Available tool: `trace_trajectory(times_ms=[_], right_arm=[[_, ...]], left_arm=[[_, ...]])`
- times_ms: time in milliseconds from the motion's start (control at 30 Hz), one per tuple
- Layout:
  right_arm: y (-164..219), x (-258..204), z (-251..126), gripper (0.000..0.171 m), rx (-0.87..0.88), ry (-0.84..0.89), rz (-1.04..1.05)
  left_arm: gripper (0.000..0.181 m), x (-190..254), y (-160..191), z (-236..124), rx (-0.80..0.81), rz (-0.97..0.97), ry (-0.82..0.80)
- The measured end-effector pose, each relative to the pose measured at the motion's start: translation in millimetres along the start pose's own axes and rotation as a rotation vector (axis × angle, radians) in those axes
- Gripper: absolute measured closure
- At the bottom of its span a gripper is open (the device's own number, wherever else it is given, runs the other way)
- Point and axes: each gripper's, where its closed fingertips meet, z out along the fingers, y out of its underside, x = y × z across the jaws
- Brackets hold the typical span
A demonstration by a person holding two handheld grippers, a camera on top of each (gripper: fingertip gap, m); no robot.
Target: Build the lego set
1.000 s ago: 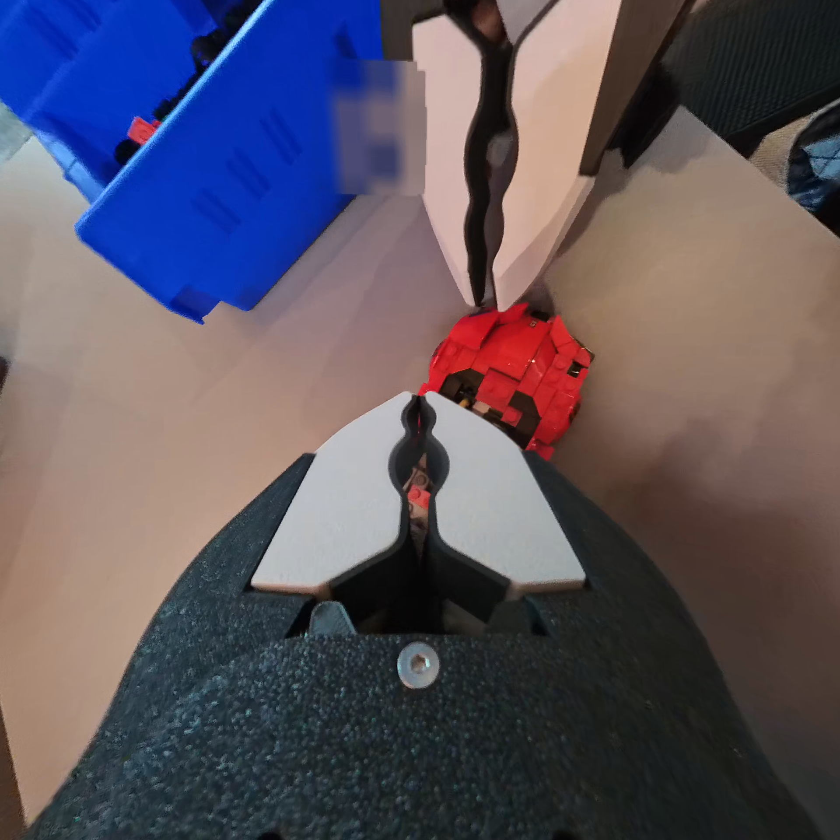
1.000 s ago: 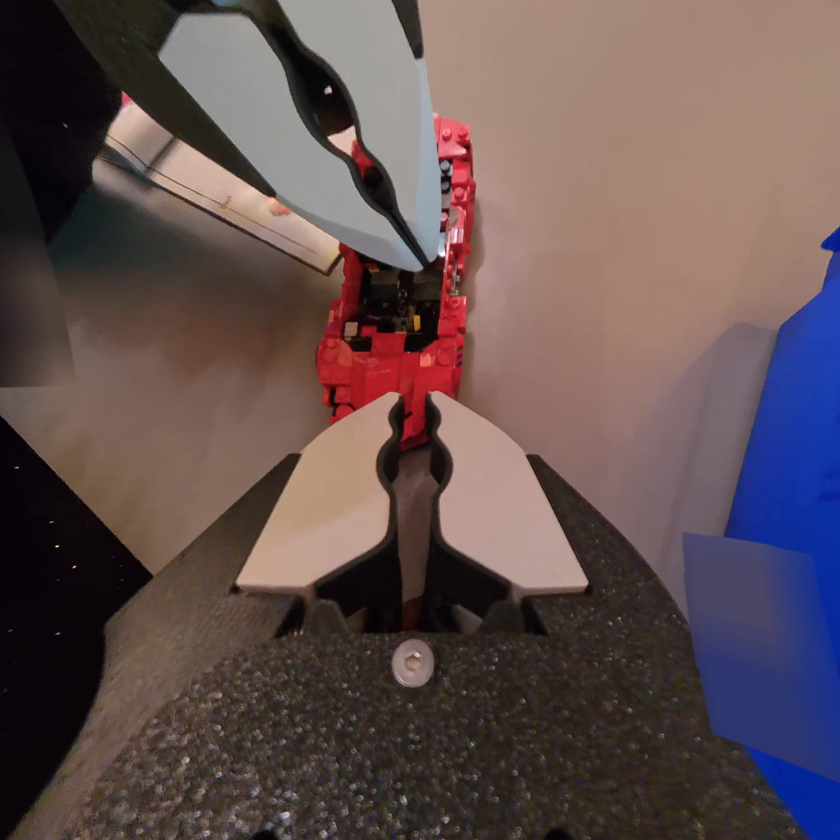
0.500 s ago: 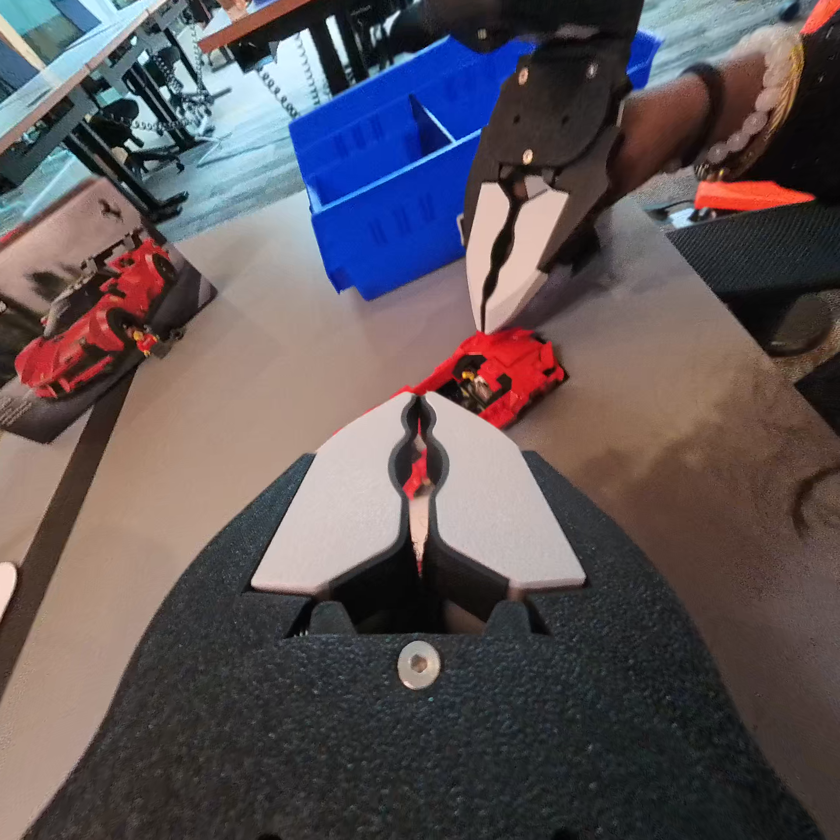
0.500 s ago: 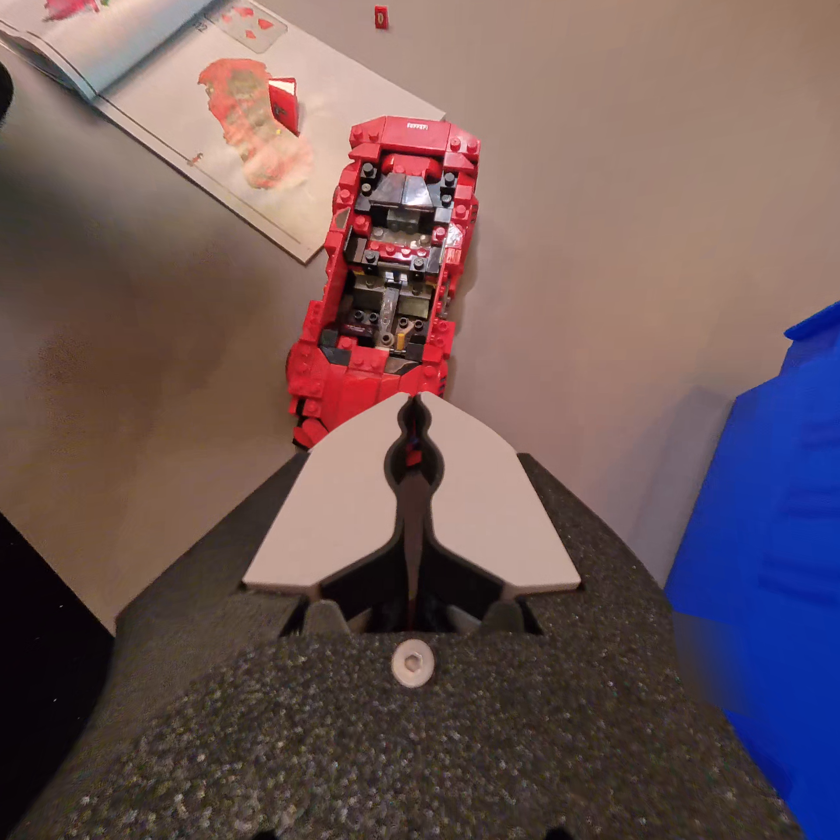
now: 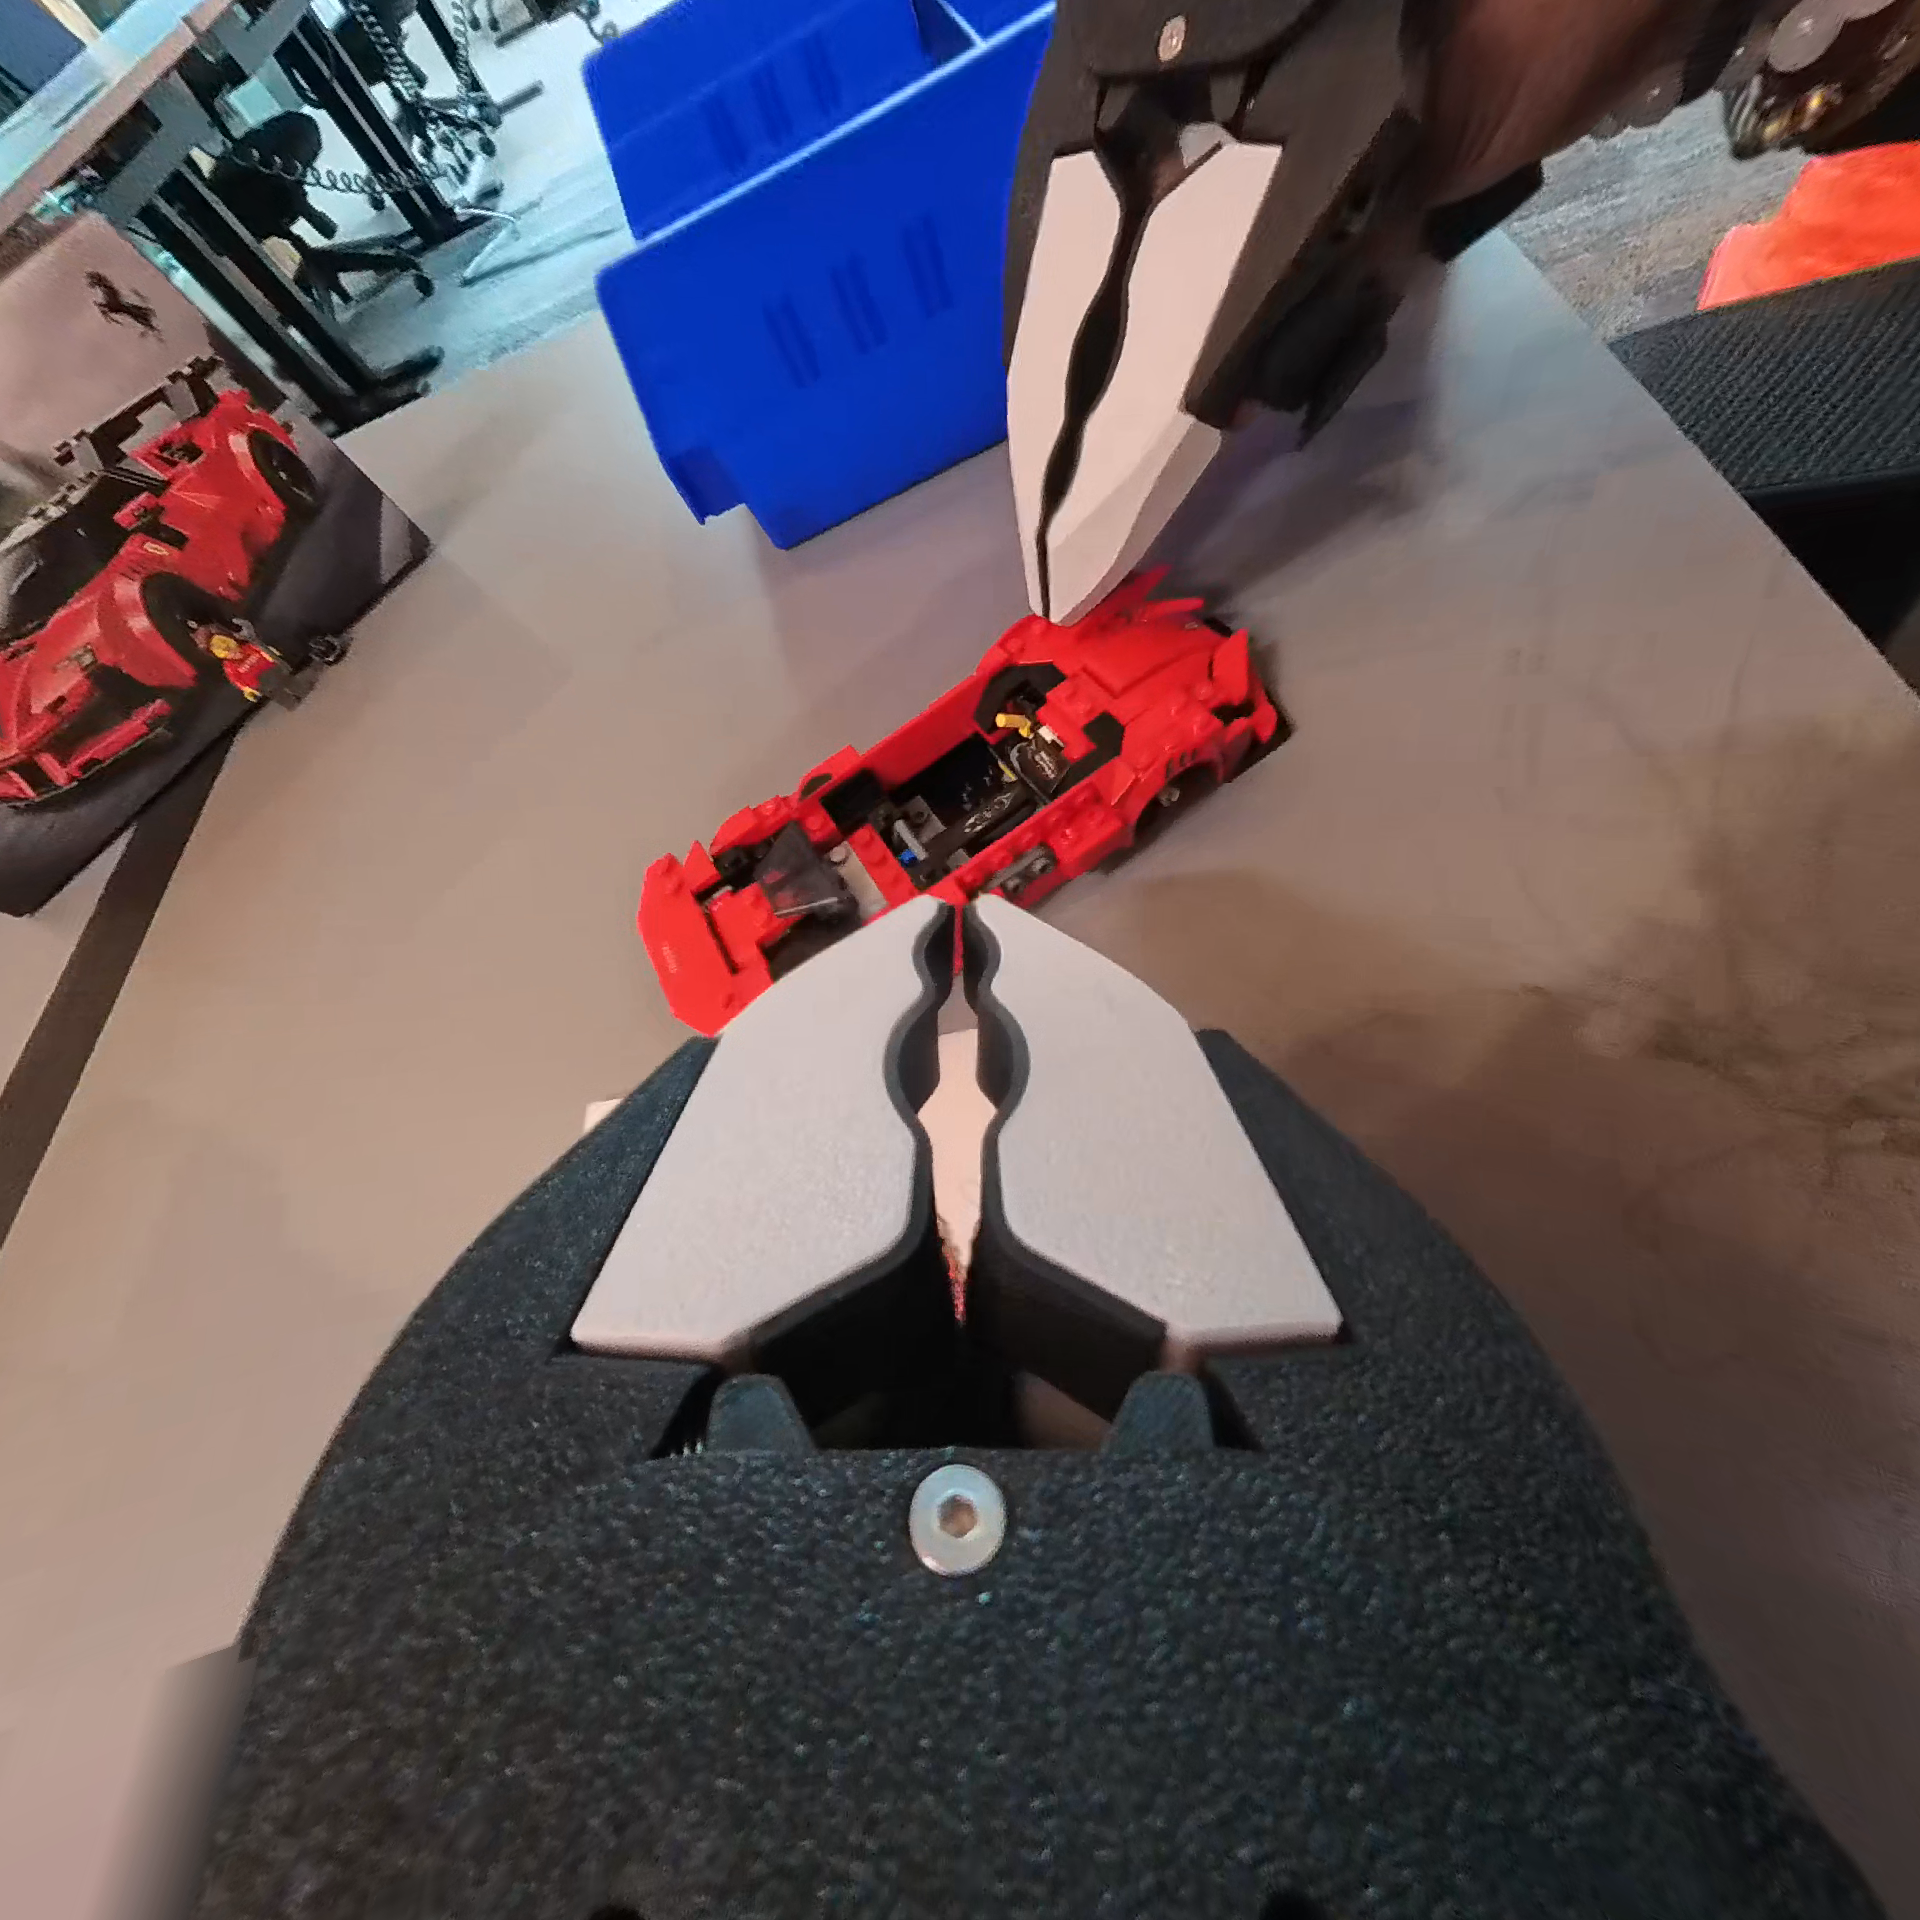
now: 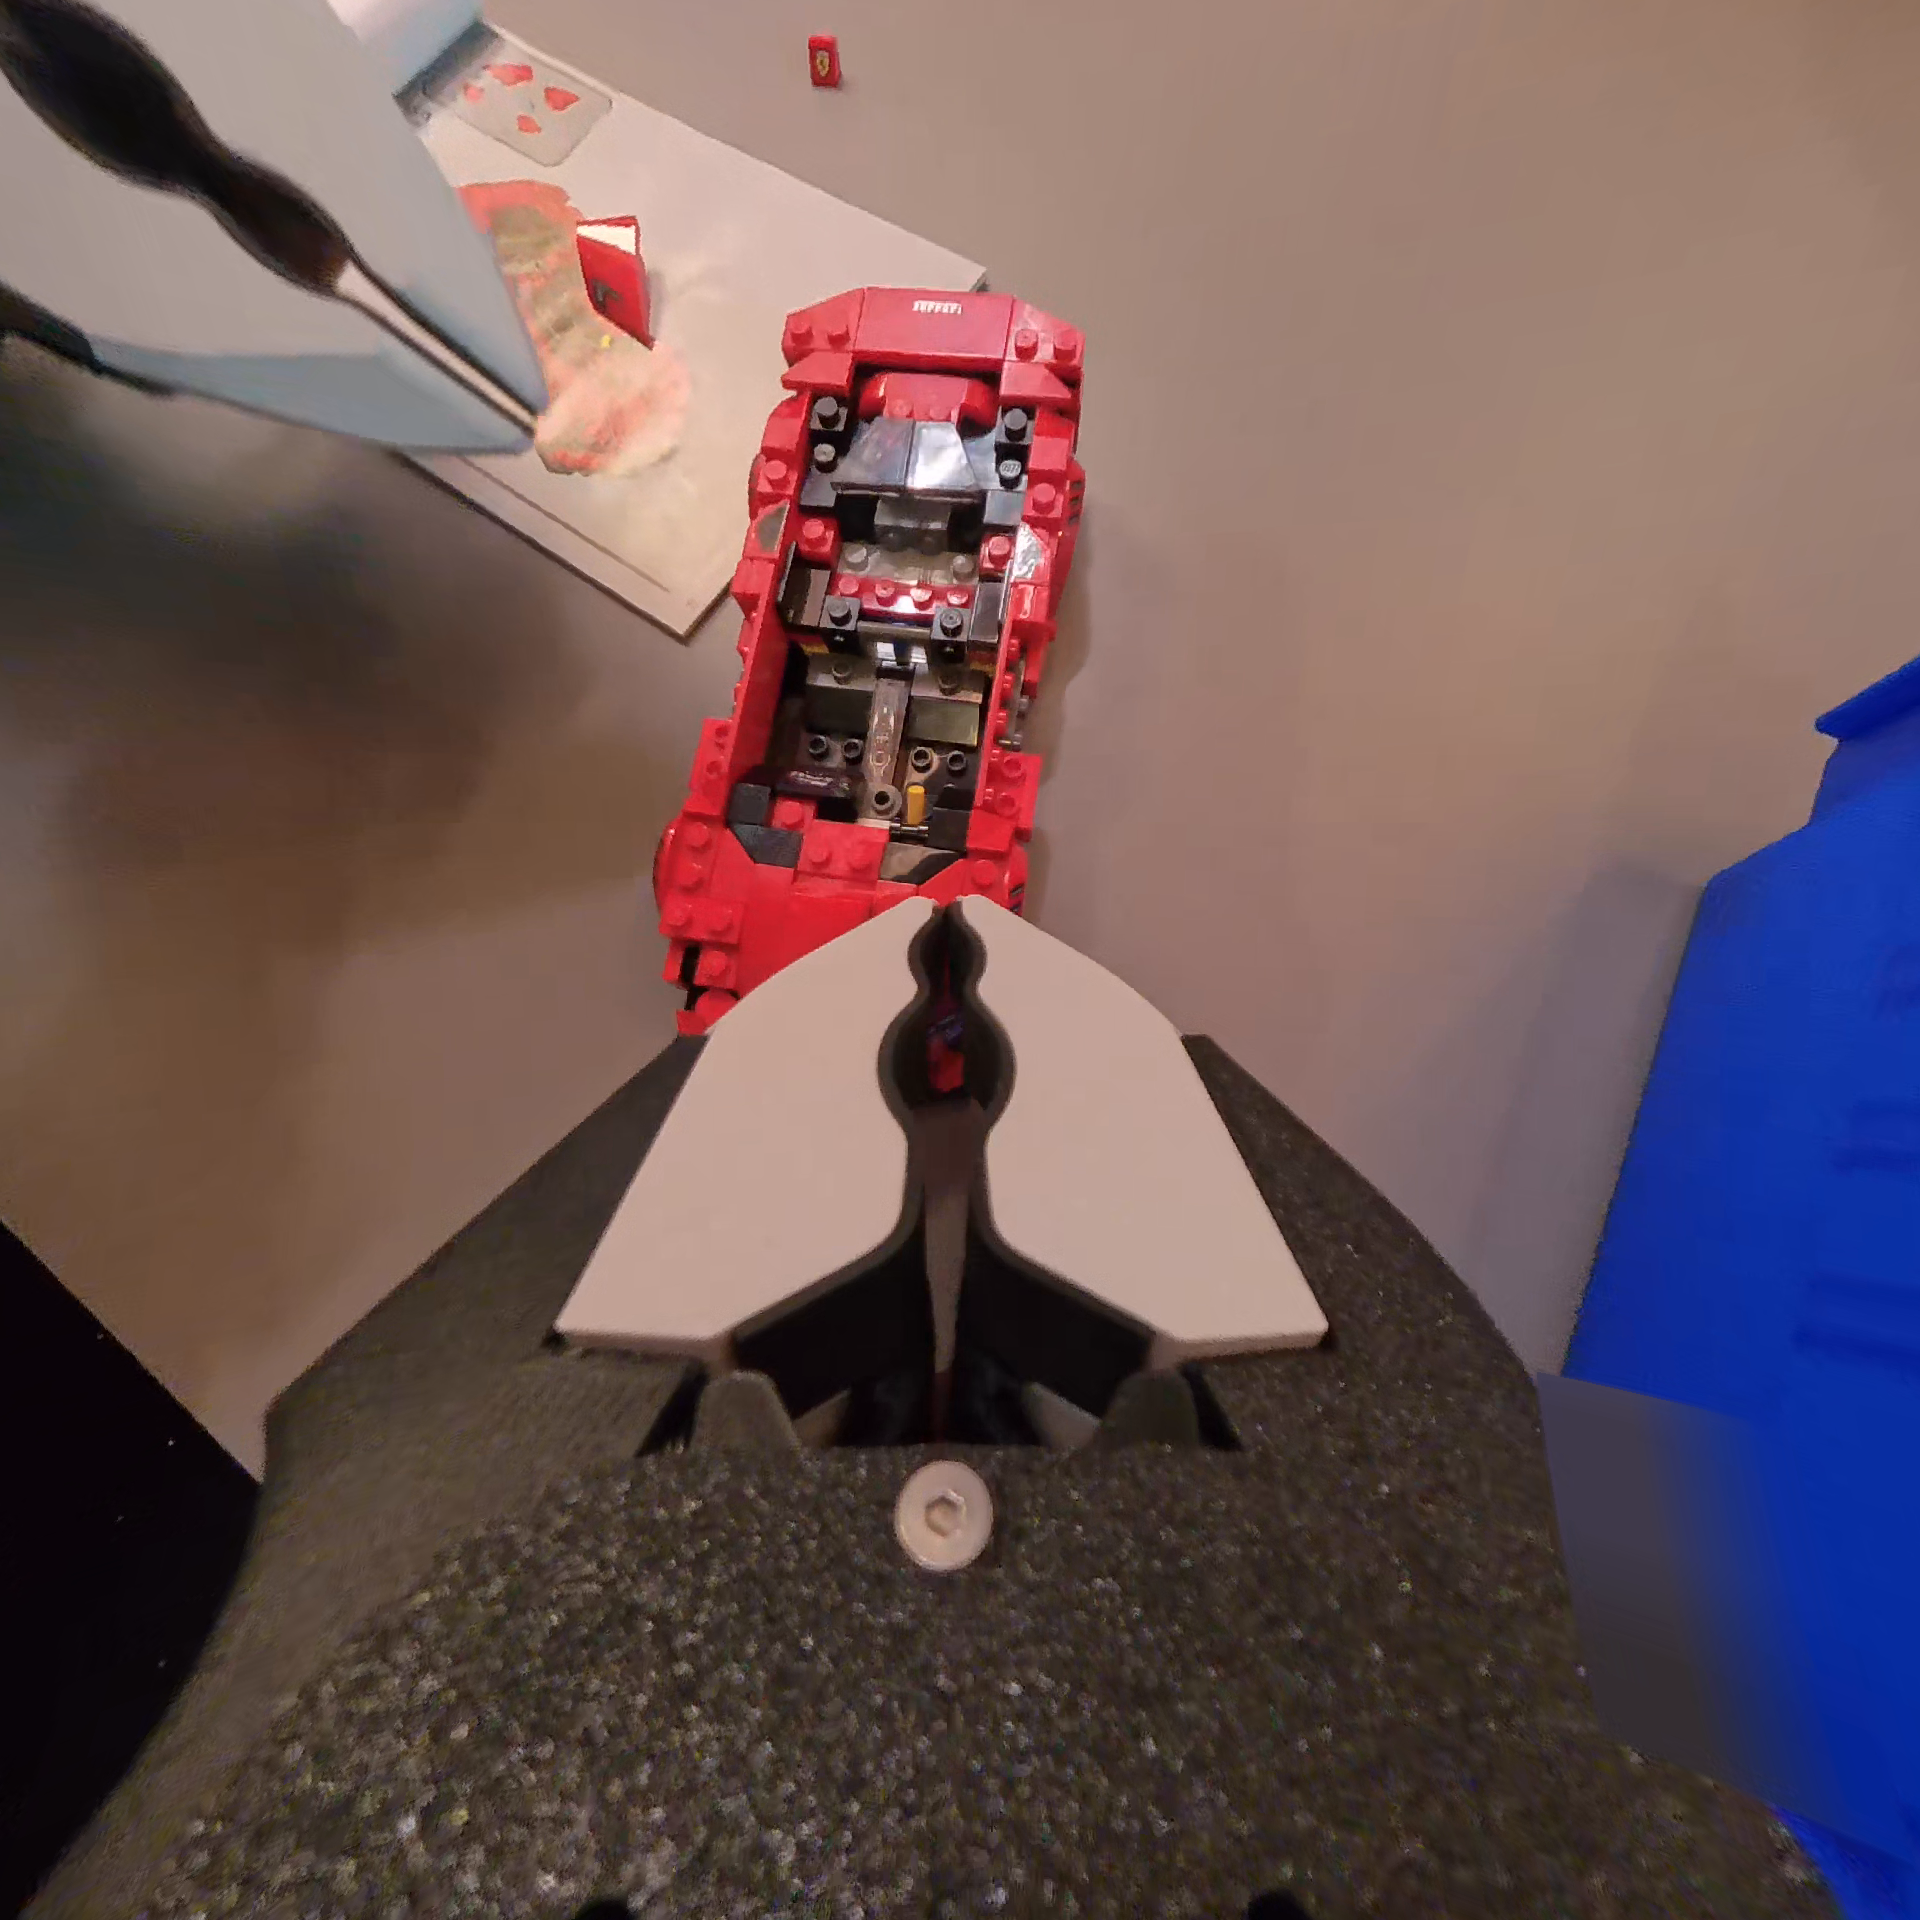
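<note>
Grey-brown desk [image 5: 395,1039] fills both views, with office chairs and table legs visible past its far edge at the upper left of the left wrist view. At the centre of that view lies the red lego car [image 5: 966,800], roofless, its dark interior bricks and a small yellow piece exposed; it sits diagonally, one end toward the lower left, the other toward the upper right. In the right wrist view the car [image 6: 894,665] runs up the middle of the frame.

At the bottom of its own view, the left gripper [image 5: 958,914] has its jaws pressed together at the tips, which overlap the near side of the car; a sliver of red shows deep in the slot, though whether that is a held brick or the car seen through the gap is hard to say. The right gripper [image 6: 940,914] is likewise clenched, with a small red piece [image 6: 943,1049] visible in the round hollow between its jaws. In the left wrist view it [image 5: 1049,603] comes down from the top of the frame, tips at the car's far end.

A blue bin [image 5: 831,281] stands behind the car, upper centre. A picture of the finished car [image 5: 135,582] lies at the left edge. In the right wrist view, an open instruction booklet [image 6: 665,416] lies at the upper left just beside the car, and a tiny red brick [image 6: 824,60] sits alone near the top edge.
</note>
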Motion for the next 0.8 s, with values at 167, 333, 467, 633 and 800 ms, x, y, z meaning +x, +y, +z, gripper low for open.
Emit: trace_trajectory(times_ms=[167,333,467,633,800], right_arm=[[1,0,1,0.171,0.073,0.033,0.007],[1,0,0,0.171,0.158,0.074,-0.010],[0,1,0,0.171,0.213,0.107,-0.026],[1,2,-1,0.171,0.226,0.176,-0.072],[1,2,0,0.171,0.226,0.186,-0.081]], left_arm=[[0.180,9,7,7,-0.019,0.001,0.018],[0.180,11,9,10,-0.026,0.007,0.020],[0.180,14,10,13,-0.030,0.001,0.029],[0.180,19,13,15,-0.037,0.008,0.040],[0.180,20,14,16,-0.041,0.010,0.042]])
